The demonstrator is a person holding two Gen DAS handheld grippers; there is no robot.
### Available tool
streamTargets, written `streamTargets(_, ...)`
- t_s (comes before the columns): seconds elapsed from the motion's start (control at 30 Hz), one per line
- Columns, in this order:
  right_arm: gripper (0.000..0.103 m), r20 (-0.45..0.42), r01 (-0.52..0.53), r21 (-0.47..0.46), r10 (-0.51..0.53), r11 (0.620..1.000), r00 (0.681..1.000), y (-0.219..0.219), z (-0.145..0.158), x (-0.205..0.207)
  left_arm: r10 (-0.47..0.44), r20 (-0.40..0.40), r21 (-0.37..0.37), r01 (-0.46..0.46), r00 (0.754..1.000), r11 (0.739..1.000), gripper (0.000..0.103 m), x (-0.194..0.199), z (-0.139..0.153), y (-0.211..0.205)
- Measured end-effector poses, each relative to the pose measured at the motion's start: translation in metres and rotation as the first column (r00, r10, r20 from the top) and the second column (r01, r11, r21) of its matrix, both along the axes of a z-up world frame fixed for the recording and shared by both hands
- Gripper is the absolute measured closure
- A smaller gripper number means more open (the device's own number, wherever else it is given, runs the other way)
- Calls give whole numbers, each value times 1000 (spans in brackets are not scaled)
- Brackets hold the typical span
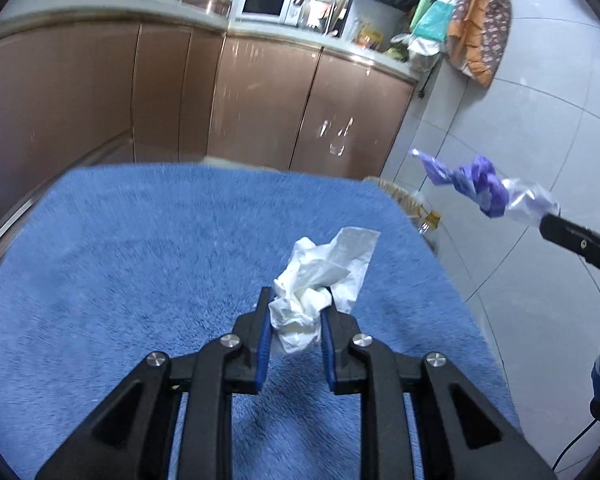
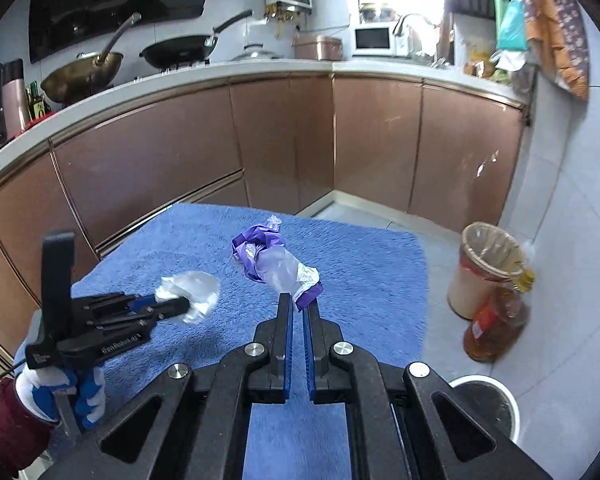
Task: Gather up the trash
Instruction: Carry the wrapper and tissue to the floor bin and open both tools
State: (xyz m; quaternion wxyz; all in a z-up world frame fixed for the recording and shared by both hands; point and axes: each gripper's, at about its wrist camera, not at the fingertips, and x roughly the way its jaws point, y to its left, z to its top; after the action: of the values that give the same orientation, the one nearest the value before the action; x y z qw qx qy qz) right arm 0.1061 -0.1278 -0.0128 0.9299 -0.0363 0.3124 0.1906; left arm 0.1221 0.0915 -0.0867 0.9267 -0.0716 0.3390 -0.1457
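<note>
My left gripper [image 1: 298, 300] is shut on a crumpled white tissue [image 1: 320, 280], held just above the blue fleece cloth [image 1: 140, 260]. In the right wrist view the same left gripper [image 2: 182, 306] shows at the lower left with the tissue [image 2: 192, 290] in its tips, carried by a gloved hand [image 2: 56, 392]. My right gripper [image 2: 300, 300] is shut on a twisted purple and clear plastic wrapper [image 2: 272, 260], lifted off the cloth [image 2: 360, 280]. From the left wrist view that wrapper [image 1: 480, 186] hangs in the air at the right, off the cloth's edge.
A lined waste bin [image 2: 486, 268] stands on the tiled floor to the right of the cloth, with a bottle of amber oil [image 2: 496, 320] against it. A round white-rimmed bin [image 2: 488, 404] sits nearer, lower right. Brown cabinets [image 2: 260, 140] run behind.
</note>
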Motion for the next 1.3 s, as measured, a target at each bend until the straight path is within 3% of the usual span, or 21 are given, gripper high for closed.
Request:
streamTargets(0.33,98,92,84,26,-86,996,992,-39,35,-60,-53,79,38,51,995,998,83,-30,49,-35)
streamTargets(0.57,98,100,190,57,-195,980,976,-87,31,-75,-172,79,60,167,982,984,83,-19,62,-111)
streamTargets(0.73,98,85,304,61,-309,951,947,-129,21,-80,-259,62,75,255,964,964,83,-3,61,-174)
streamTargets(0.93,98,28,428,29,-429,903,903,-171,-9,-74,-349,6,103,347,937,932,83,19,42,-249)
streamTargets(1.3,98,-164,568,-28,-565,822,809,-239,-101,-28,-431,-193,133,459,881,879,82,75,-32,-368)
